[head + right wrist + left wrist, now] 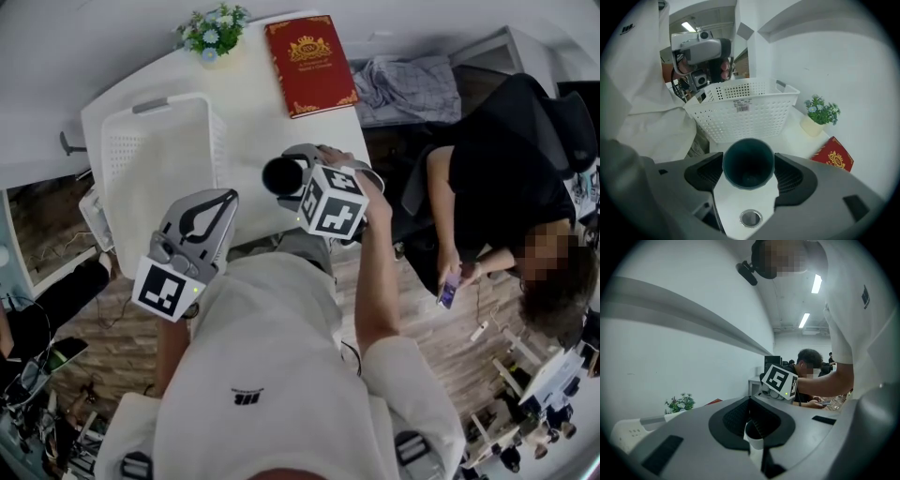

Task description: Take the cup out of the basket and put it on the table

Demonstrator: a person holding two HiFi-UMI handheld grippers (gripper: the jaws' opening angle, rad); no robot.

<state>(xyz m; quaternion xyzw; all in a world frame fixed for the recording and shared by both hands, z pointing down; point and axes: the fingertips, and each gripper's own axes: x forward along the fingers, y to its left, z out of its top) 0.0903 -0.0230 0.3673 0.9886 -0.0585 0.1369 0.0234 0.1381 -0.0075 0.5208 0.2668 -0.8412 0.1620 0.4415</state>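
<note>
A dark teal cup [281, 175] is held over the white table [253, 112], just right of the white perforated basket [122, 150]. My right gripper [292, 171] is shut on it. In the right gripper view the cup [748, 163] faces the camera mouth-first, with a pad pressed on each side, and the basket [745, 117] stands behind it. My left gripper [225, 199] hovers at the basket's near right corner with its fingers together and nothing in them. The left gripper view shows its pads [736, 418] closed.
A red book [309, 64] and a small potted plant [214, 31] lie at the table's far end. A seated person in black [506, 187] holds a phone to the right of the table. Grey plaid cloth [408, 86] lies beyond the table's right edge.
</note>
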